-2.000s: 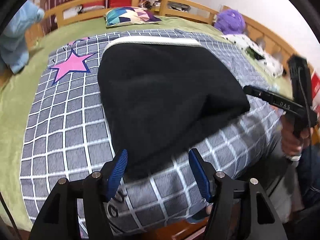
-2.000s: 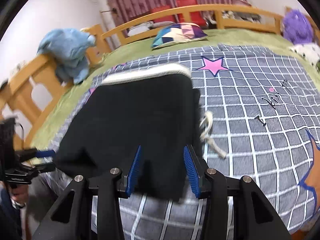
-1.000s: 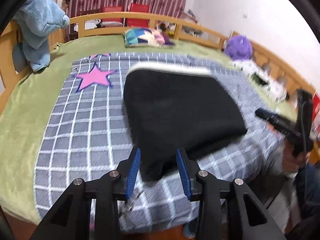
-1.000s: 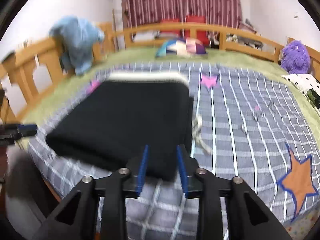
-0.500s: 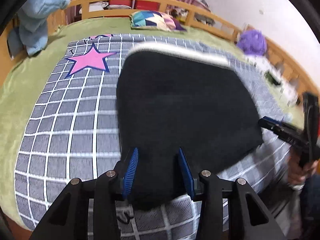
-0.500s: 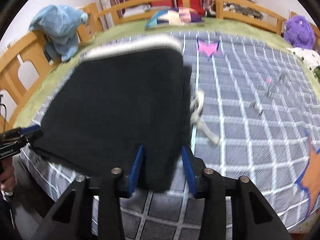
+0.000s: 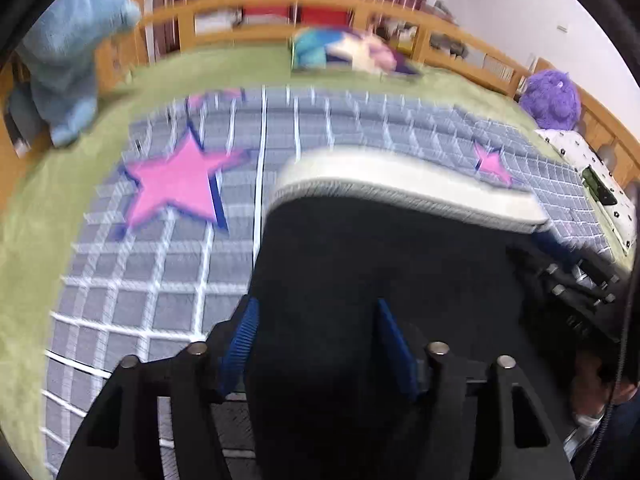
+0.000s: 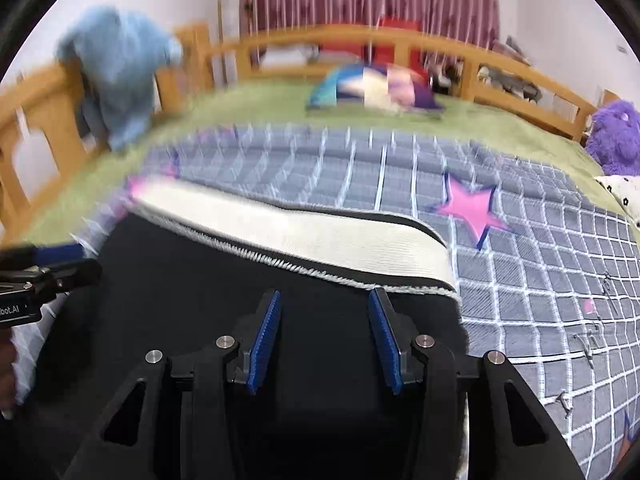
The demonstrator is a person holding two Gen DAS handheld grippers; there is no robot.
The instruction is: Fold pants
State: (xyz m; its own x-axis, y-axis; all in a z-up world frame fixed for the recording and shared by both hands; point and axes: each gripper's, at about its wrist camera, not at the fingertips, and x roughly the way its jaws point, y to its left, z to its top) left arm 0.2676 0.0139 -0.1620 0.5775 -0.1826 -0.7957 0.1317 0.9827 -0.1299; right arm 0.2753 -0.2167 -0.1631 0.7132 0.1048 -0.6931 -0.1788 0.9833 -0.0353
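Note:
Black pants with a white ribbed waistband lie folded on the grey checked blanket; they also show in the right wrist view, waistband at the far side. My left gripper has its blue pads apart with black cloth filling the gap between them. My right gripper is likewise parted, with black cloth in the gap. Whether either one grips the cloth cannot be told. The right gripper shows at the right edge of the left wrist view.
The grey checked blanket with pink stars covers a green bed with wooden rails. A blue plush hangs on the left rail, a colourful pillow lies at the far end, a purple plush at the right.
Both grippers have moved forward over the pants, toward the waistband. The waistband now sits much nearer in both views, and black cloth fills both gaps.

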